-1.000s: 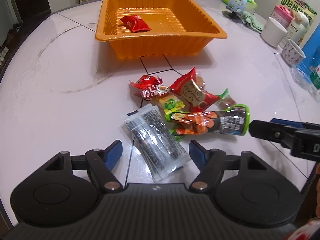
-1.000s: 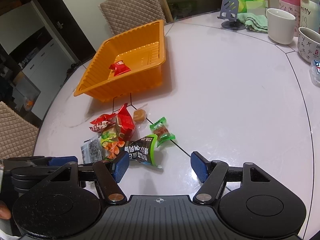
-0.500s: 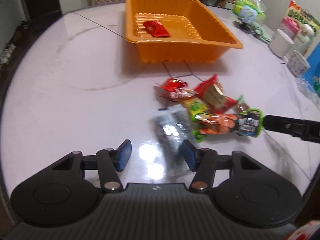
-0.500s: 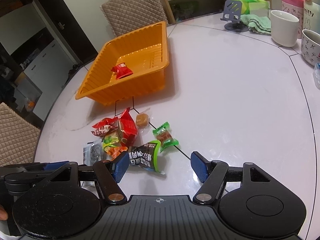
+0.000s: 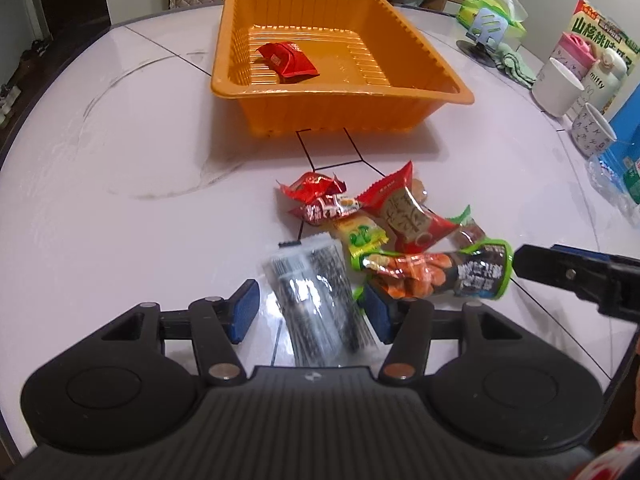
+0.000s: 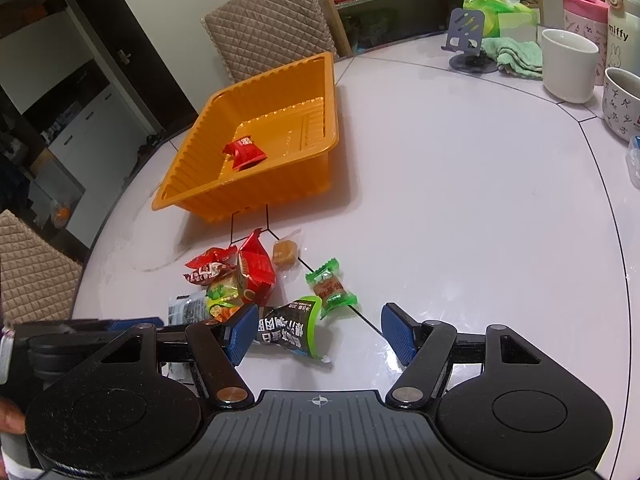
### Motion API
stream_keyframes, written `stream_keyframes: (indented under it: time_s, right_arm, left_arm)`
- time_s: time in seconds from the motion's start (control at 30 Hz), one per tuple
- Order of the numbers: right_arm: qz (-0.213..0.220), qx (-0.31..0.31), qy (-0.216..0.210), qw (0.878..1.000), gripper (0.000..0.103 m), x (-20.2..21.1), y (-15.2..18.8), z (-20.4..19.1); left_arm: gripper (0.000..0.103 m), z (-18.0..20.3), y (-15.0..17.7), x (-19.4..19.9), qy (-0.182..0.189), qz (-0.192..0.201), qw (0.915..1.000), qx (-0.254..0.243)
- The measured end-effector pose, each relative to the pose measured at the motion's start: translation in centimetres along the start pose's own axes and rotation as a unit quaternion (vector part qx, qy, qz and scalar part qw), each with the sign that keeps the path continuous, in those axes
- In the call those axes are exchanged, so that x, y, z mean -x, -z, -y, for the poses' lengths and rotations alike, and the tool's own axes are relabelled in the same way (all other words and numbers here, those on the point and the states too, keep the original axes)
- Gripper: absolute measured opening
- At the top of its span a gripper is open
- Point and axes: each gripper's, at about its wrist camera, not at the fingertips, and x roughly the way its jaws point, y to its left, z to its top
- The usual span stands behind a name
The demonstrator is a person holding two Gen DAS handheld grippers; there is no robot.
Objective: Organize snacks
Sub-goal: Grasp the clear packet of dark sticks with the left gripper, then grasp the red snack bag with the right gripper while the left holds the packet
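An orange tray (image 5: 400,92) stands at the back of the round table and holds one red packet (image 5: 288,58). In front of it is a heap of snacks: red packets (image 5: 404,212), a yellow-green one (image 5: 362,236) and a long green-edged sausage packet (image 5: 432,272). A clear packet of dark sticks (image 5: 316,300) lies between the fingers of my left gripper (image 5: 310,310). Its right pad touches the packet's edge, and a gap shows at the left pad. My right gripper (image 6: 316,332) stands open over the sausage packet's dark end (image 6: 288,332). One finger (image 5: 560,272) of it reaches in from the right.
White mugs (image 6: 568,64), a pink cup, a green towel (image 6: 516,56) and a phone stand (image 6: 464,40) crowd the table's far right. A blue box (image 5: 624,136) stands at the right edge. A quilted chair (image 6: 268,24) is behind the tray. A green candy (image 6: 330,288) and a caramel (image 6: 285,254) lie loose.
My left gripper's jaws have narrowed around the clear stick packet, which now sits deeper between the fingers. The right gripper has stayed put, still open.
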Motion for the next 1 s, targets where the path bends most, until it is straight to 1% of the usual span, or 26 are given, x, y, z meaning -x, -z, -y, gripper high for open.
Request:
stream_keyframes:
  time_s: [0.07,0.1,0.17,0.23,0.43,0.53,0.63,0.67,0.73,0.83,1.0]
  right_arm:
    - [0.003,0.005,-0.001,1.000,0.068,0.0,-0.1,-0.2]
    - [0.004,0.009,-0.002,1.000,0.068,-0.1,-0.2,-0.3]
    - [0.005,0.018,-0.005,1.000,0.068,-0.3,-0.4,-0.7]
    - [0.007,0.032,-0.009,0.999,0.068,-0.5,-0.6,-1.2]
    - [0.008,0.063,-0.019,0.998,0.068,-1.5,-1.2,-2.6]
    - [0.006,0.070,-0.023,0.997,0.068,-2.0,-1.4,-2.9]
    - [0.002,0.076,-0.025,0.997,0.068,-2.3,-1.5,-3.0]
    - [0.000,0.079,-0.025,0.997,0.067,-2.6,-1.5,-3.1]
    - [-0.004,0.085,-0.029,0.996,0.058,-2.9,-1.7,-3.3]
    - [-0.014,0.097,-0.035,0.995,0.054,-3.7,-1.8,-3.9]
    - [-0.024,0.120,-0.036,0.992,0.048,-5.4,-2.0,-5.0]
  left_arm:
    - [0.050,-0.1,-0.1,-0.5,-0.003,-0.003,1.0000,-0.001]
    - [0.050,-0.2,-0.1,-0.7,-0.001,-0.006,1.0000,0.000]
    - [0.047,-0.5,-0.1,-0.8,0.008,-0.006,0.9999,0.005]
    - [0.038,-0.6,0.0,-0.7,0.014,-0.004,0.9999,0.003]
    - [0.036,-2.0,0.3,0.0,-0.002,0.004,1.0000,-0.007]
    - [0.036,-3.6,0.7,0.5,-0.013,0.005,0.9999,0.001]
    - [0.036,-5.2,0.9,0.9,-0.024,0.005,0.9995,0.020]
    - [0.036,-5.6,0.9,1.0,-0.026,0.005,0.9993,0.026]
    - [0.038,-6.0,0.8,1.0,-0.026,0.003,0.9990,0.035]
    - [0.037,-5.8,0.7,0.8,-0.031,0.004,0.9988,0.038]
    - [0.038,-5.4,0.9,0.3,-0.037,-0.007,0.9985,0.040]
